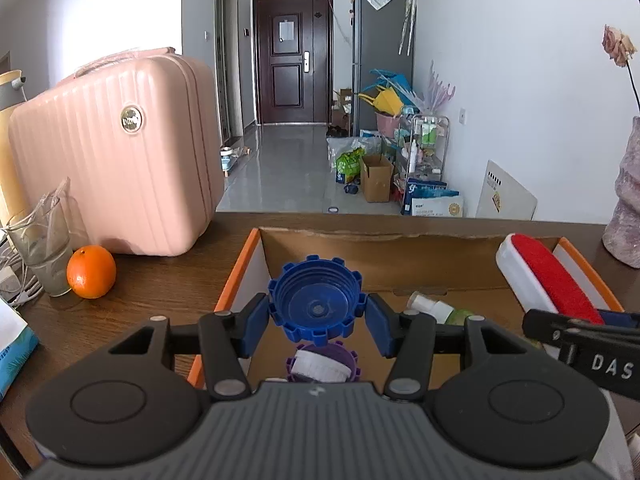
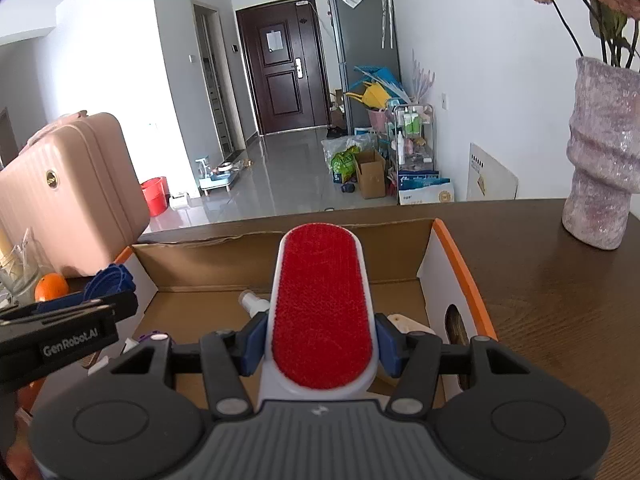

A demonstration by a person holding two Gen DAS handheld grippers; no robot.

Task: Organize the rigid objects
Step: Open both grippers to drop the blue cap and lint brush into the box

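Surface: dark wood table (image 2: 560,300), hallway with dark door behind.
Landmark: open cardboard box (image 1: 400,256) with orange rims, mid-table.
Left gripper (image 1: 316,314): pads clamped on blue toothed cap (image 1: 316,304), held over box's left part.
Right gripper (image 2: 322,340): pads clamped on white lint brush (image 2: 322,304) with red pad, over box's right part.
Inside box: purple cap (image 1: 320,364), small spray bottle (image 1: 436,306).
Left of box: orange (image 1: 91,272), glass (image 1: 44,256), pink suitcase (image 1: 116,152).
Right of box: pink vase (image 2: 600,160).
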